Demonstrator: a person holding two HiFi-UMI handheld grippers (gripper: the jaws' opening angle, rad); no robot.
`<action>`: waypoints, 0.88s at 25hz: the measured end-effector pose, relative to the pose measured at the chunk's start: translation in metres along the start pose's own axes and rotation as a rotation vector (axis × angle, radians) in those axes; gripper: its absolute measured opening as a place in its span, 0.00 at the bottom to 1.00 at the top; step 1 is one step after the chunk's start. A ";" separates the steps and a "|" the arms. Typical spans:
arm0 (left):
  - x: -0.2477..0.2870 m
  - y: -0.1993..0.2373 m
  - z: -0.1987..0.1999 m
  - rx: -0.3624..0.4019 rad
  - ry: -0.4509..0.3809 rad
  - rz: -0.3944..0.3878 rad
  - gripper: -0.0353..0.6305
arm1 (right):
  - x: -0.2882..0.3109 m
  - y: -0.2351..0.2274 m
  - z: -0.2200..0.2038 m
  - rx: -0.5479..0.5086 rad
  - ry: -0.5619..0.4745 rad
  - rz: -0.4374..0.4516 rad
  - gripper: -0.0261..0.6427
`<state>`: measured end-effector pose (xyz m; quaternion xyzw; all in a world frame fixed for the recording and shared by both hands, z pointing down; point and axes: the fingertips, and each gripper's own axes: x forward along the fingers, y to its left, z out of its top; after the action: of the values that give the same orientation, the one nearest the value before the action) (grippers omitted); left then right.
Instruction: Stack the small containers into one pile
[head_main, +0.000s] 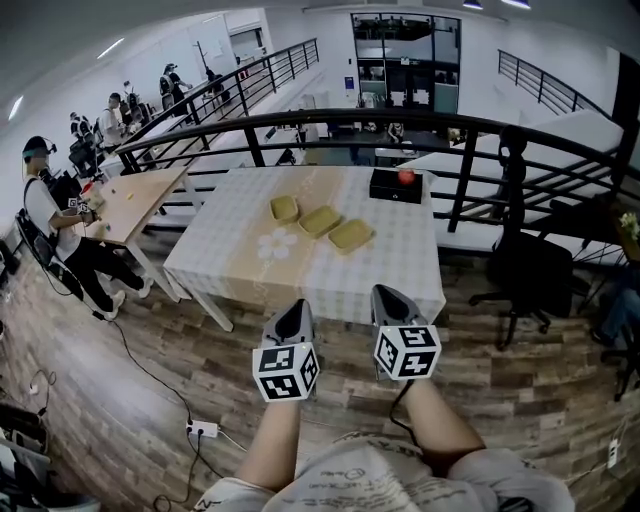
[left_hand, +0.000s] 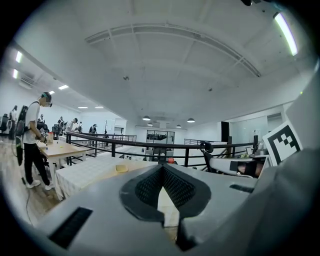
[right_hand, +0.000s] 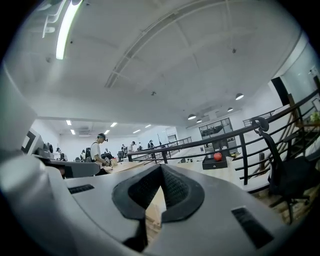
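left gripper (head_main: 292, 312): jaws together tip to tip, nothing between them; held short of the table's near edge, at 7 o'clock of the containers
right gripper (head_main: 392, 298): jaws closed too, and empty; at 5 o'clock of the containers, beside the left gripper
table (head_main: 210, 250): checked cloth, dead ahead at 12 o'clock
containers: three shallow yellowish ones, first (head_main: 284, 208), second (head_main: 319, 221), third (head_main: 350, 236); loose row running from 10 o'clock to 4 o'clock across the table's middle, each flat on the cloth, just beside its neighbour, none inside another
black box (head_main: 398, 188): at 1 o'clock of the row, near the far edge, red ball (head_main: 406, 176) on top
done: nothing, as far as the views show; no pile begun
left to do: everything; judged order is to close in, open a jaw pair, lift one container, seat it in the next, repeat for the third
stage: judged pre-approach; both tools well apart from the containers
risk: shallow rims, a grip may slip or nudge the neighbour
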<state>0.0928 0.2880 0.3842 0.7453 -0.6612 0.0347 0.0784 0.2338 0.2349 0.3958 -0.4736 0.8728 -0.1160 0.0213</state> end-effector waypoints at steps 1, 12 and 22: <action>0.001 -0.003 0.000 0.003 -0.003 0.003 0.06 | 0.000 -0.001 -0.001 0.001 0.002 0.006 0.04; 0.010 -0.013 -0.009 0.006 -0.002 0.027 0.06 | 0.004 -0.003 0.002 0.000 -0.014 0.087 0.04; 0.058 0.016 -0.002 -0.008 -0.036 0.032 0.06 | 0.062 -0.012 0.004 -0.016 -0.007 0.098 0.04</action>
<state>0.0841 0.2292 0.3961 0.7348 -0.6745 0.0199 0.0689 0.2096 0.1766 0.3993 -0.4309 0.8958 -0.1060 0.0261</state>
